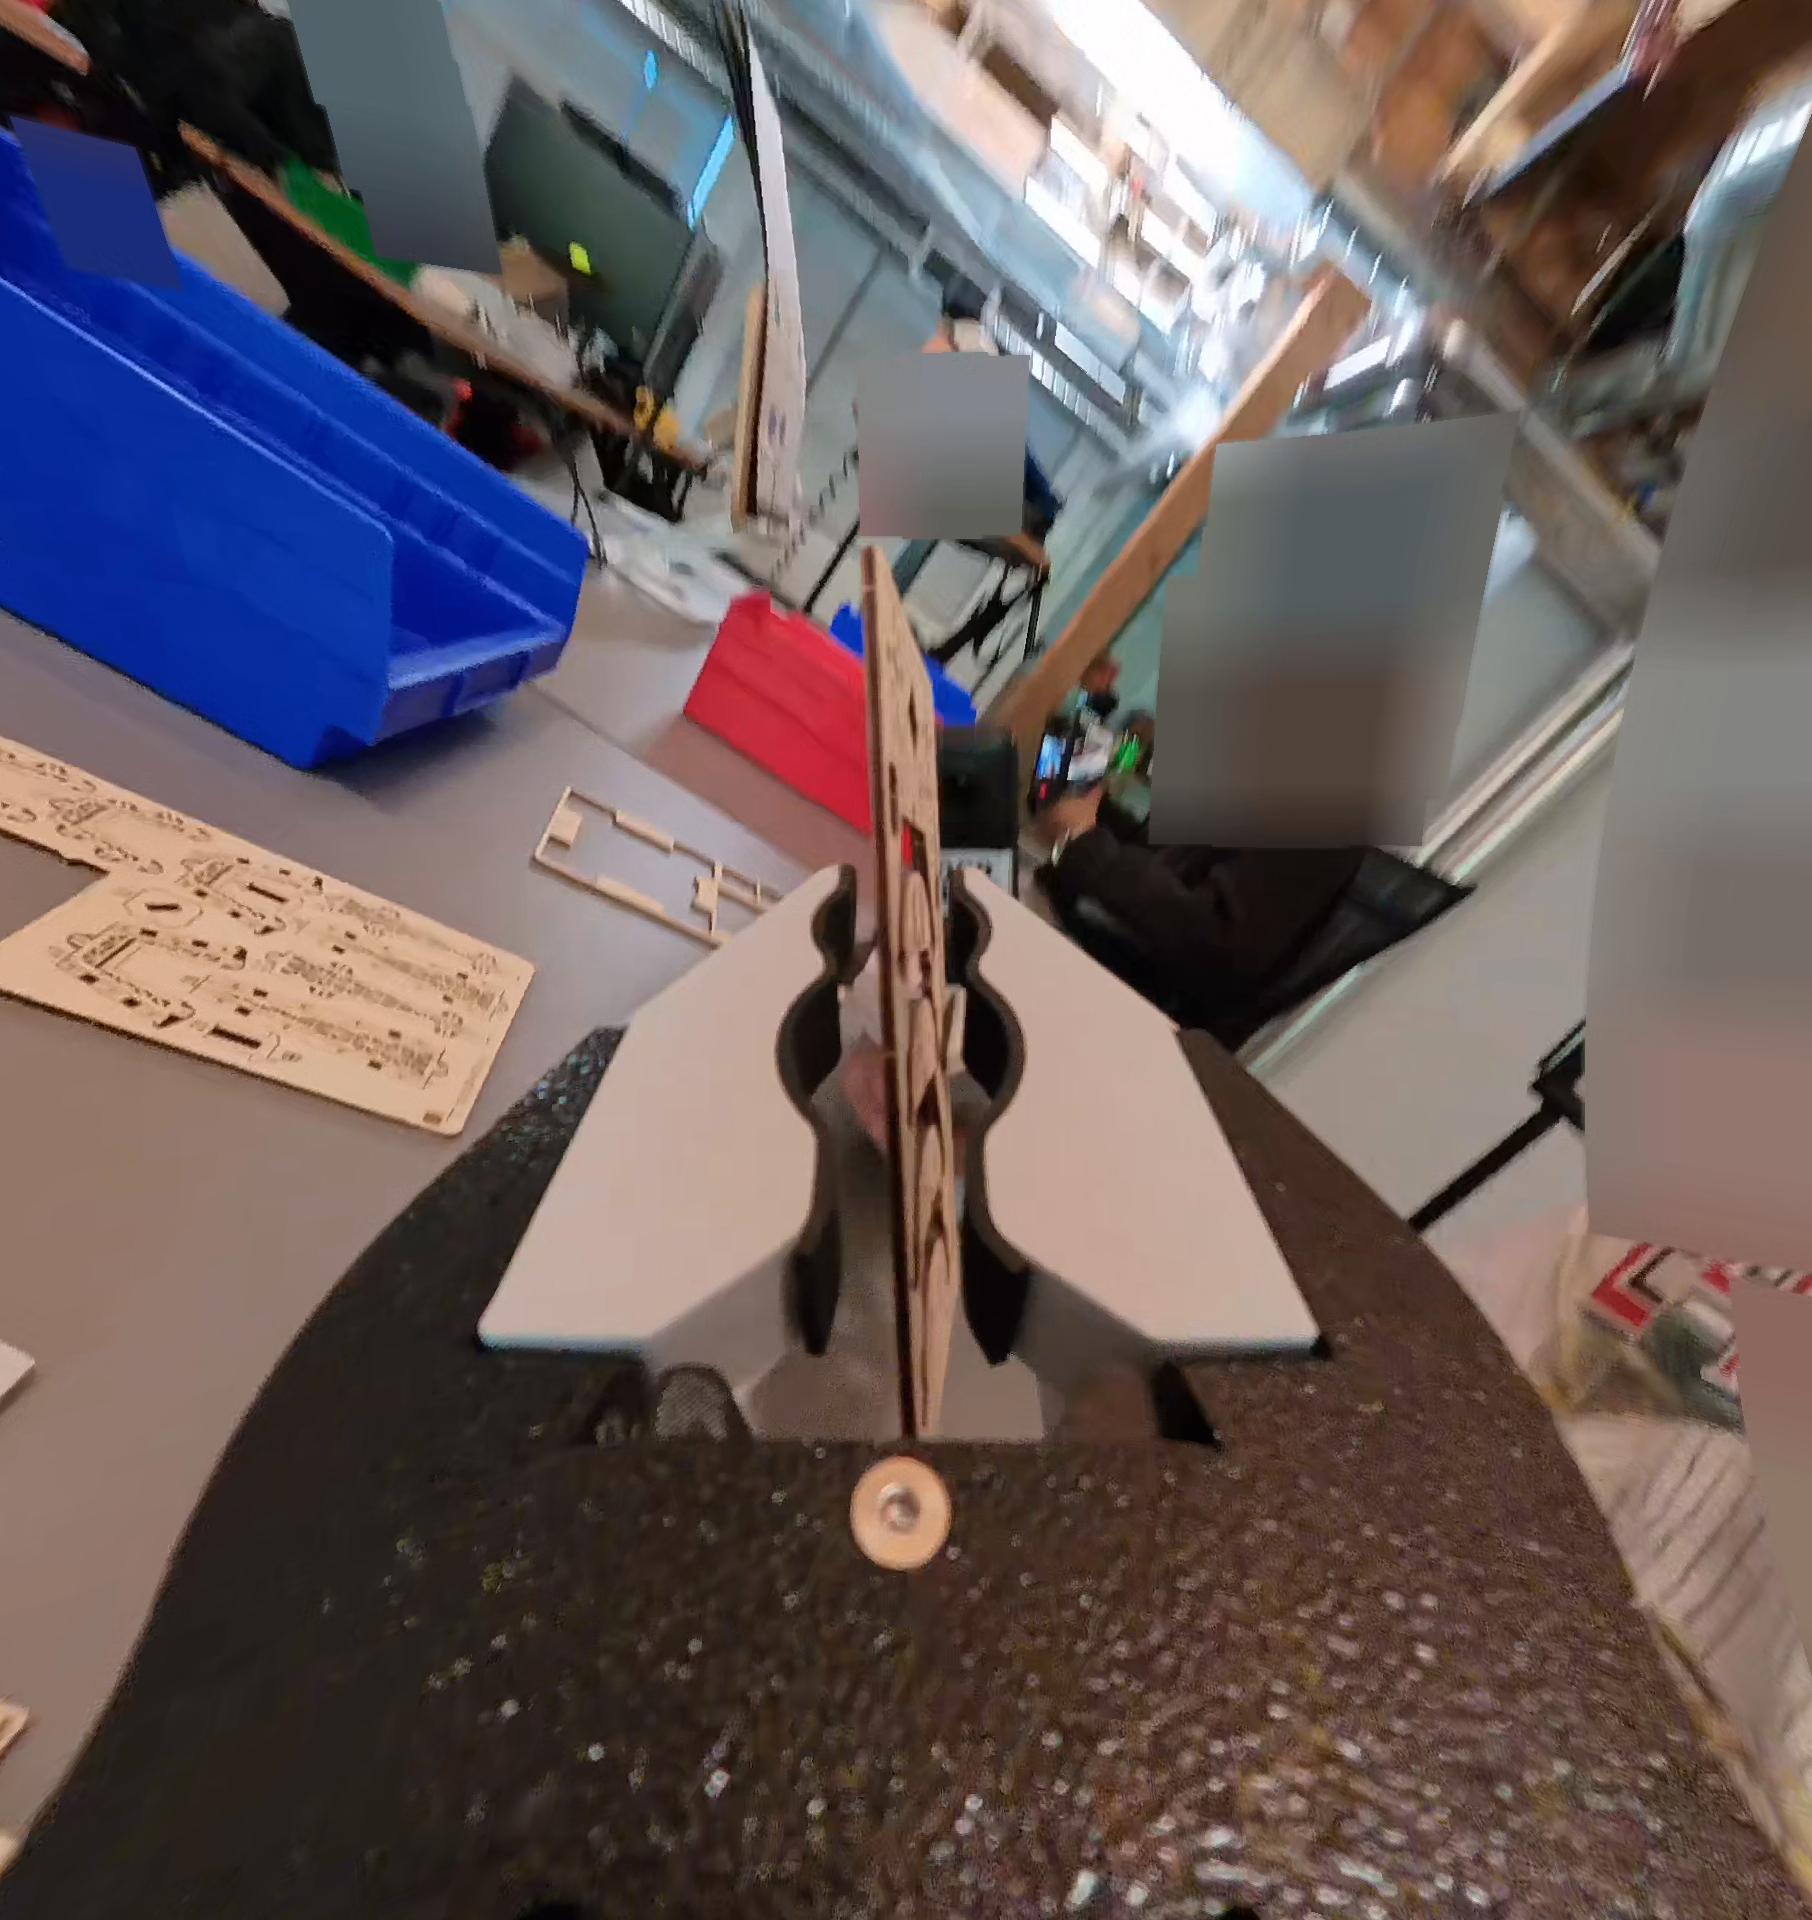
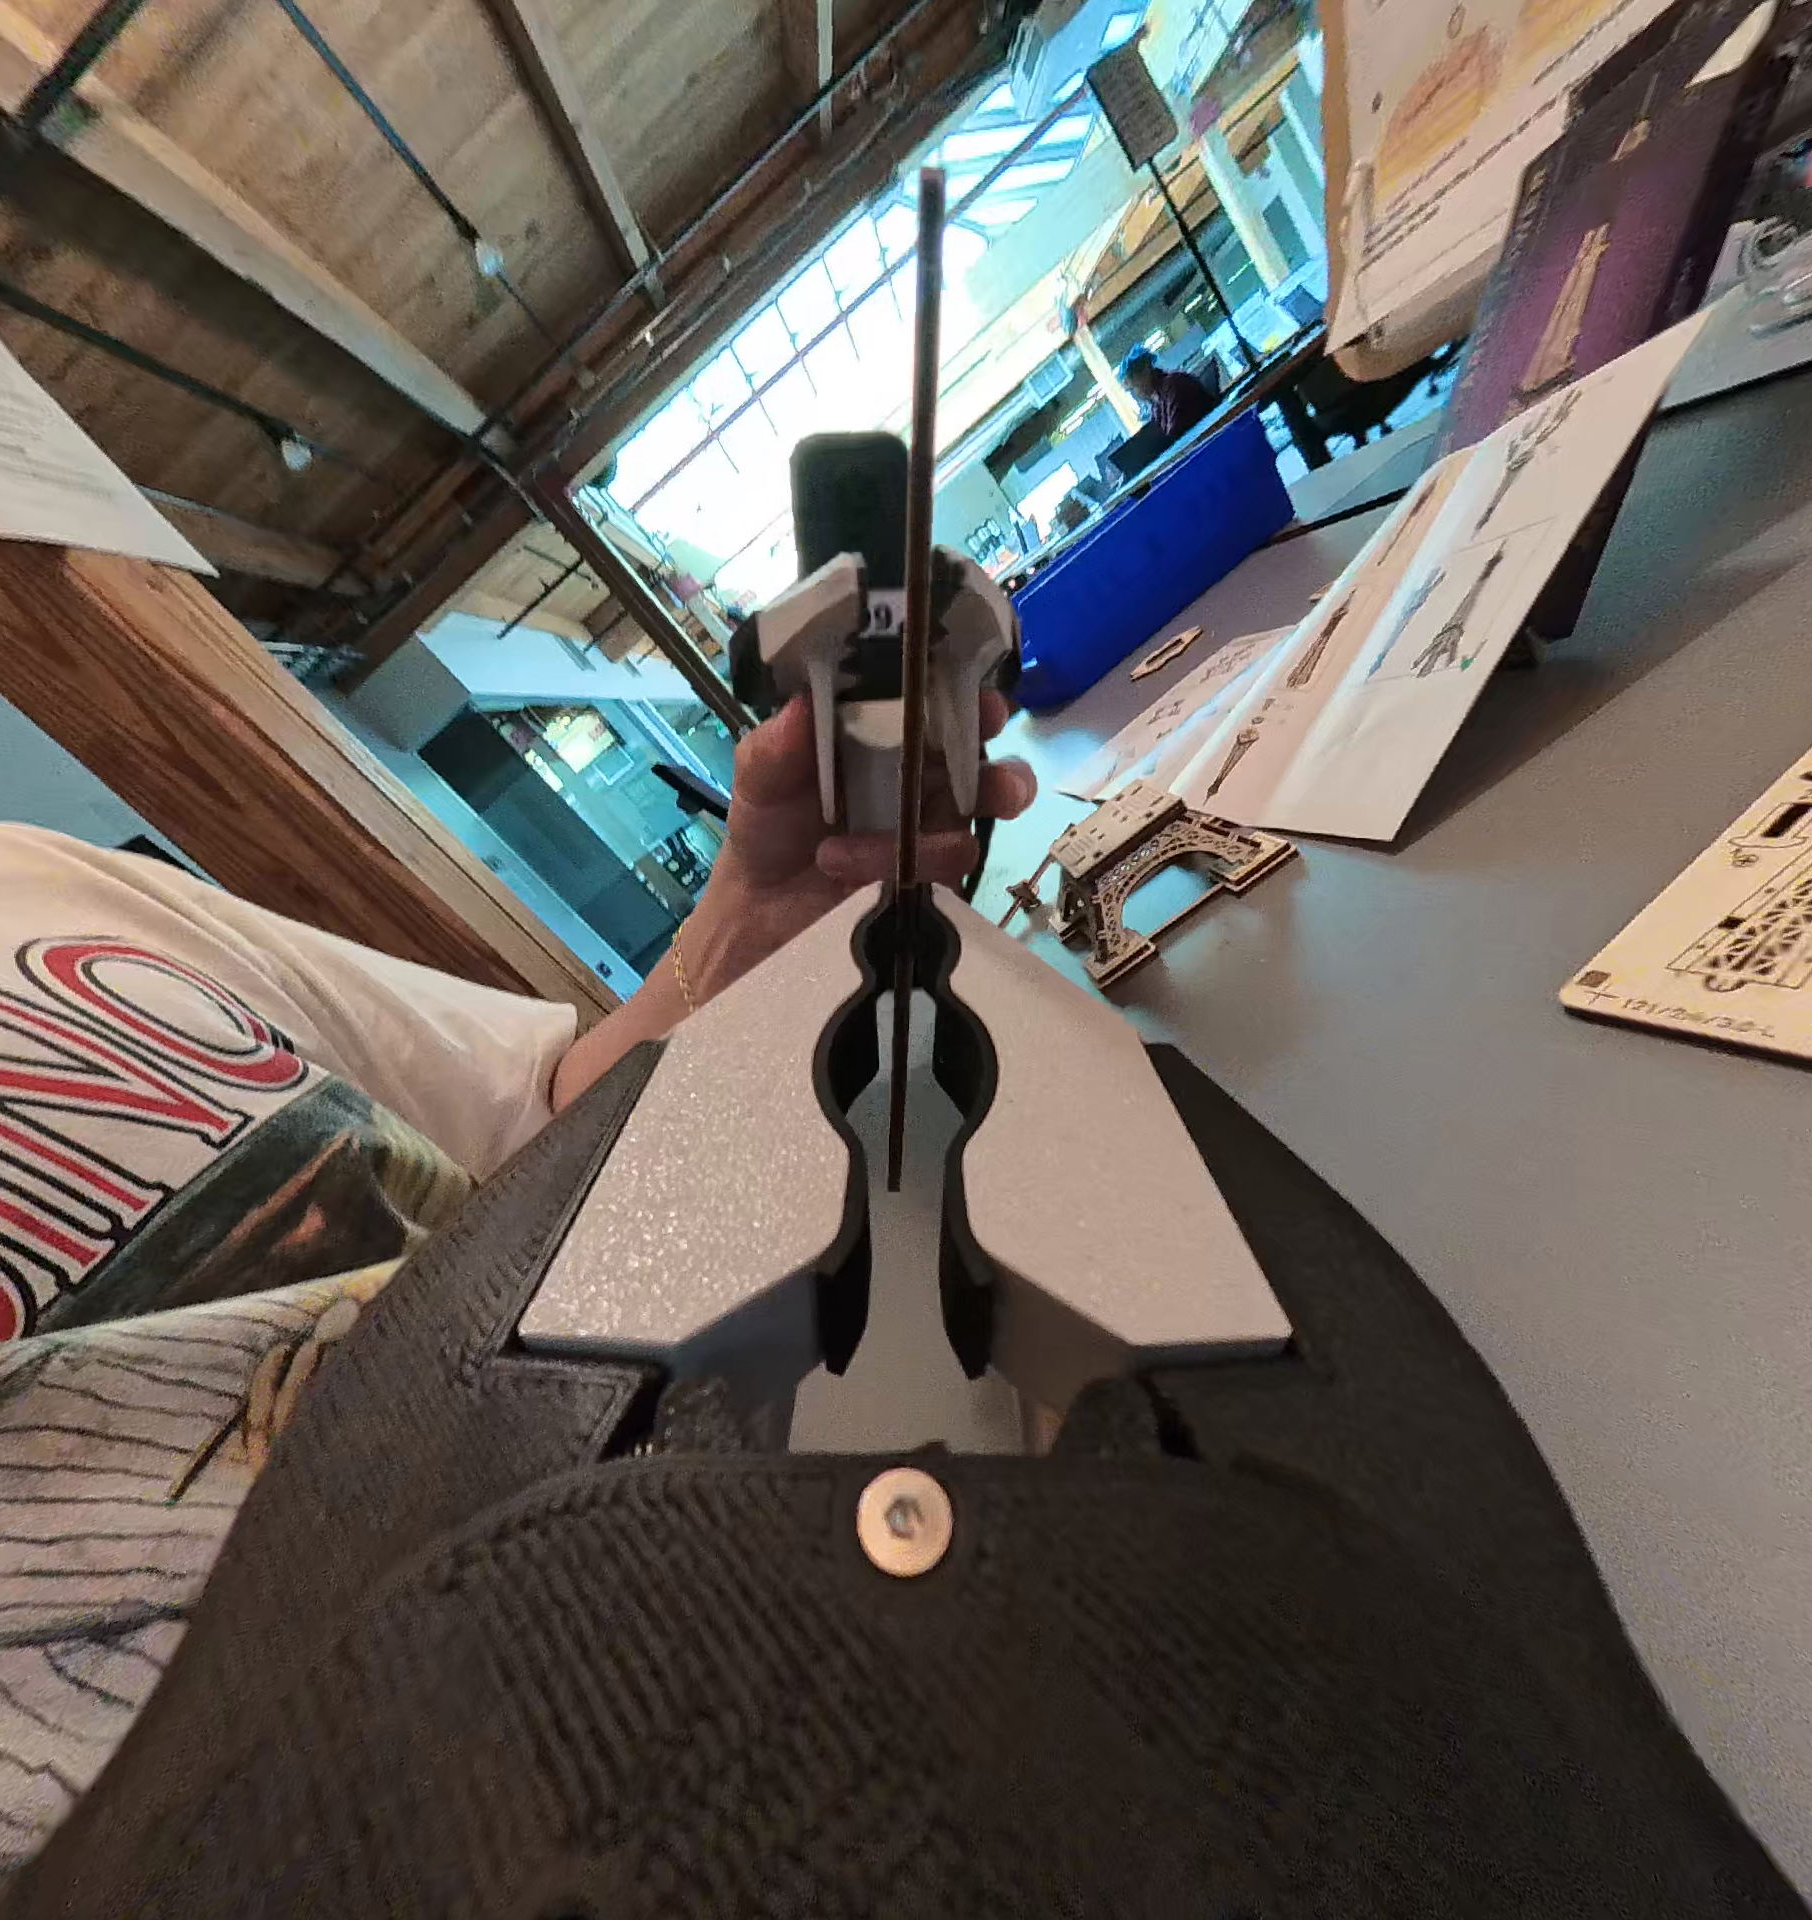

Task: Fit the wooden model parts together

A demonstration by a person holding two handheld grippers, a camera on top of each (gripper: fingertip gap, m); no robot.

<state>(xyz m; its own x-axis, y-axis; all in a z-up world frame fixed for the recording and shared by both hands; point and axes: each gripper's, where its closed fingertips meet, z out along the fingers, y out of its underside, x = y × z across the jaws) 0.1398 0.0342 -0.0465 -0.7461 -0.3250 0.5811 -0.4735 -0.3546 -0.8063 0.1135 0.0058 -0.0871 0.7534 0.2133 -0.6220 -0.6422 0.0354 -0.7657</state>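
Observation:
A thin wooden parts sheet (image 1: 904,748) stands on edge between the grey fingers of my left gripper (image 1: 902,899), which is shut on it. In the right wrist view the same sheet (image 2: 923,468) shows edge-on, and my right gripper (image 2: 907,920) is shut on its near end. The left gripper (image 2: 886,675), held in a hand, grips the sheet farther along, above the table. A partly built wooden tower base (image 2: 1141,873) lies on the grey table (image 2: 1453,1195) to the right of my right gripper.
Another wooden parts sheet (image 1: 237,935) lies flat at the left, also seen in the right wrist view (image 2: 1764,914). A small empty wooden frame (image 1: 653,862) lies ahead. A blue bin (image 1: 206,499) and a red bin (image 1: 777,686) stand behind. An open instruction booklet (image 2: 1401,644) and a purple box (image 2: 1598,260) are at the right. Across from one pair of fingers to the other is roughly 6 centimeters.

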